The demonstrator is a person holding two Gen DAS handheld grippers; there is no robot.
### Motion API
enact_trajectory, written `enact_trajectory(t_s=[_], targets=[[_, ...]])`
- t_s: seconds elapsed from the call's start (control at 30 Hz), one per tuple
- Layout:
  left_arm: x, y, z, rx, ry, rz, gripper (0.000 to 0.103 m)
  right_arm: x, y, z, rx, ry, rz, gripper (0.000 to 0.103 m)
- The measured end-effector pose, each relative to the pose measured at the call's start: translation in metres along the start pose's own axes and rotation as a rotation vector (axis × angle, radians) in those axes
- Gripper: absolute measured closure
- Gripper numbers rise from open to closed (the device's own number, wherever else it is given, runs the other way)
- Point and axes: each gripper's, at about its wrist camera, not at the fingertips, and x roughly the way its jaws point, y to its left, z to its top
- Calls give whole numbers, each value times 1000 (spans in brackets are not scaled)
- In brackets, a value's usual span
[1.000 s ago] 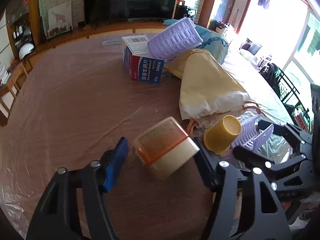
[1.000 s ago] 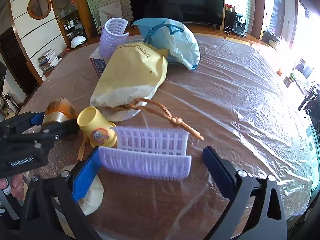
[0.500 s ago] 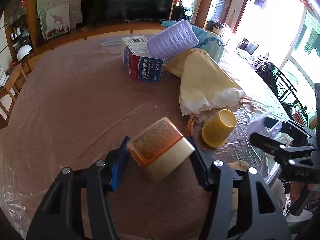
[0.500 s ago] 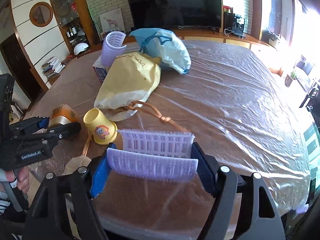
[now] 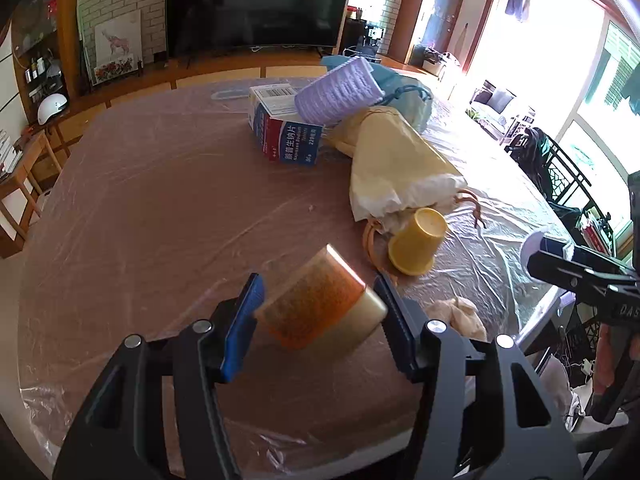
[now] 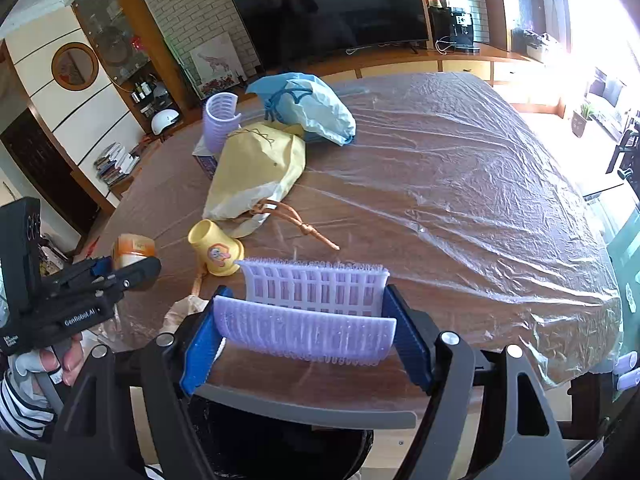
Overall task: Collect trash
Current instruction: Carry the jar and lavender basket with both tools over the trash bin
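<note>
Plastic-sheeted table (image 6: 460,184) before a dark TV (image 5: 256,4); left gripper (image 5: 318,312) clamped an orange-capped container (image 5: 320,312) above it, right gripper (image 6: 306,326) pinched a lilac hair roller (image 6: 312,308) over the table's edge

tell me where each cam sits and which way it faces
Left wrist: on the left gripper, looking down across the table toward the TV; its fingers clamp an orange-lidded jar.
Right wrist: on the right gripper, facing likewise; holds a purple curler; a hand shows.
Shared: yellow cup, each other's gripper.
</note>
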Motion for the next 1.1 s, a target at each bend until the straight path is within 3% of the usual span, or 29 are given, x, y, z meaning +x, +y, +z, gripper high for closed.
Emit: enact_trajectory(t_s=[0.1, 0.13, 0.7, 0.8, 1.1], targets=[[-5, -3, -3, 5, -2, -6, 47, -2, 2, -1, -1, 2, 16, 29], [-7, -4, -4, 8, -4, -9, 55, -2, 3, -2, -4, 3, 19, 29], [6, -2, -20, 44, 49, 13, 53, 6, 13, -12, -35, 51, 47, 29], [7, -3, -21, 45, 50, 15, 64, 7, 14, -14, -36, 57, 52, 29], [-3, -8, -18, 72, 37, -14, 65, 11, 21, -12, -55, 67, 78, 29]])
